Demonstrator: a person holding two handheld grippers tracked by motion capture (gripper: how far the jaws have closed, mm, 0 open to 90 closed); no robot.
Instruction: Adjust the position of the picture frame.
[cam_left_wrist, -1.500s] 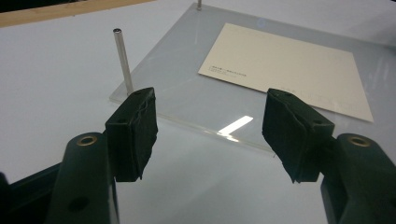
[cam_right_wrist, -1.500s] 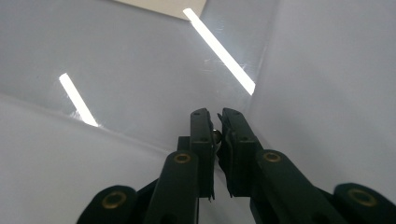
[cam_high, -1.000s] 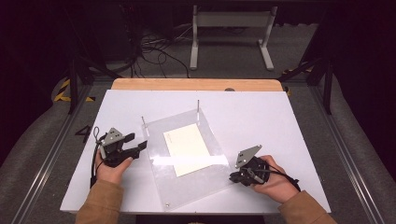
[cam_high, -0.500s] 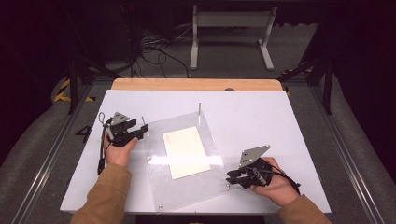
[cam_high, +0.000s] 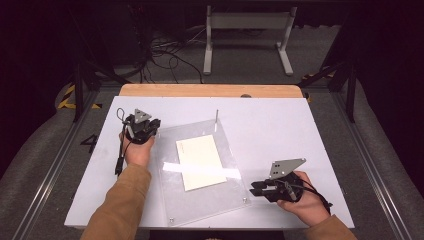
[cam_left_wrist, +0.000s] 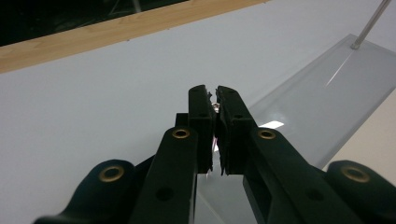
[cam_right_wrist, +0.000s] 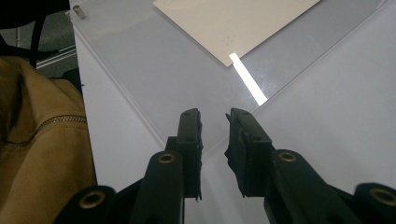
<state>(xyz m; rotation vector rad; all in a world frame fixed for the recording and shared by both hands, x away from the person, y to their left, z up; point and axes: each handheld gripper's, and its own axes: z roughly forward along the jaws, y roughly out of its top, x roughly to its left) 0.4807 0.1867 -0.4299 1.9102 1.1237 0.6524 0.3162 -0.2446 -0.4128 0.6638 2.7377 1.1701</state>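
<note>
left gripper (cam_left_wrist: 213, 100) sat at the clear acrylic plate's (cam_high: 220, 202) far-left corner, jaws pinched narrow on a small screw (cam_left_wrist: 215, 106) | right gripper (cam_right_wrist: 214, 119) near the near-right corner, jaws slightly apart, empty | cream sheet (cam_high: 202, 161) under plate | tip, by my read: keep the screw upright and steady the plate.

The flat tabletop (cam_high: 280, 130) is plain pale grey-white, with a light brown wooden strip (cam_high: 210, 90) along its far edge. The clear acrylic plate (cam_high: 227, 197) at the middle is colourless, crossed by a bright white streak of glare. The rectangular sheet of paper (cam_high: 200, 160) on it is plain cream. Both grippers, the left gripper (cam_high: 150, 125) and the right gripper (cam_high: 255, 188), are black with brass-coloured rivets and a grey three-cornered plate. The person's sleeves (cam_high: 122, 205) are tan.
</note>
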